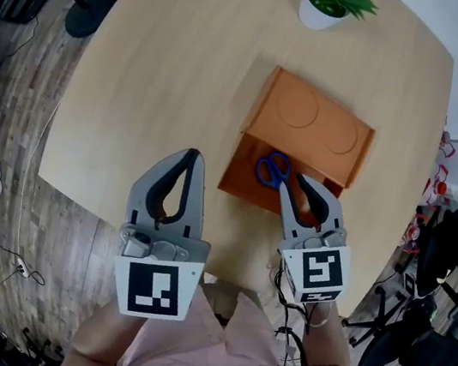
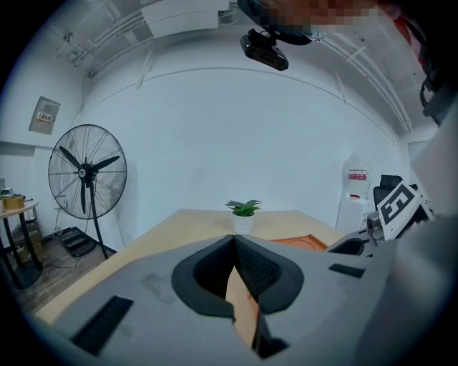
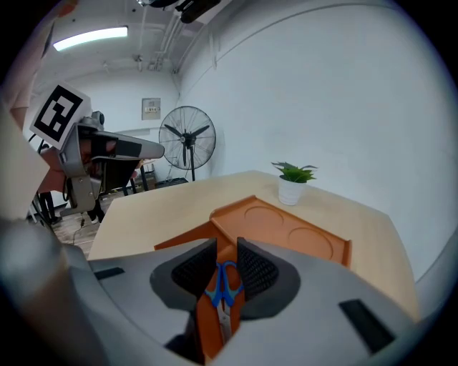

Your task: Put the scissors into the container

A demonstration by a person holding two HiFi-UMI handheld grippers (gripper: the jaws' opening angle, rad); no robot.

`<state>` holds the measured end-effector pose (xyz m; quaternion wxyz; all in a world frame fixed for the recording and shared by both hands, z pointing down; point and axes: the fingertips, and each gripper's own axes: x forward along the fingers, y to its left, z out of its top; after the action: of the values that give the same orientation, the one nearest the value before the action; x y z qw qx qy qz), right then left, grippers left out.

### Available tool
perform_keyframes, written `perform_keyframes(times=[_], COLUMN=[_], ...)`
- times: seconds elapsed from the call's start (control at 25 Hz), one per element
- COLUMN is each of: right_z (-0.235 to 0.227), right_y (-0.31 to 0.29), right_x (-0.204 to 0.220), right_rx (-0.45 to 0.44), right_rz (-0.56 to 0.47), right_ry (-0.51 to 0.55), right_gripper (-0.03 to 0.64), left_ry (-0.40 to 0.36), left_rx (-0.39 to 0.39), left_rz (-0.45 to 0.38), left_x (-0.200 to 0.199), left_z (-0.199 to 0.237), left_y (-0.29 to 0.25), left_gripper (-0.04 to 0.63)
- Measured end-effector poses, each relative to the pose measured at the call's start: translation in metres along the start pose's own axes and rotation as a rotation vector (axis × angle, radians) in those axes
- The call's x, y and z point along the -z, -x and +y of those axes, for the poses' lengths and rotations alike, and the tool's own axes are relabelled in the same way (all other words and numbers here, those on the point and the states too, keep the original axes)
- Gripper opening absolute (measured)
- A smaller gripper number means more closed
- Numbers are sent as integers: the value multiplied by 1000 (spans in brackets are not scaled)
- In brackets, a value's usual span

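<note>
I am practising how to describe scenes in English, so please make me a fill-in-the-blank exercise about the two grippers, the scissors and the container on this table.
1. The right gripper is shut on scissors with ___ handles.
2. The left gripper has its jaws together and holds ___.
3. The orange container shows ___ round recesses on its raised part.
4. Beyond it on the table, a white pot holds a small green ___.

Missing words: blue; nothing; two; plant.
</note>
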<state>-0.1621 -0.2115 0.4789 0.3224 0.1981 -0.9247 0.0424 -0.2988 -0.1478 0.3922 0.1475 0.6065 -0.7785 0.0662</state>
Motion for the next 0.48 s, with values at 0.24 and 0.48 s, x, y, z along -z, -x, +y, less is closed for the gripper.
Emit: perform_keyframes(times=[0.24, 0.48], right_z=[-15, -38], right_y=[55, 137], right_x=[-37, -68], right_rx=[90, 252], right_rz=[-167, -354], right_ry=[-46, -85], right_gripper=[79, 4], left_ry=[-55, -121], left_rx=[76, 164], left_rz=[-103, -209], left_x=[-43, -92], left_z=[-44, -103], left_y=[19, 44], left_gripper=[5, 5])
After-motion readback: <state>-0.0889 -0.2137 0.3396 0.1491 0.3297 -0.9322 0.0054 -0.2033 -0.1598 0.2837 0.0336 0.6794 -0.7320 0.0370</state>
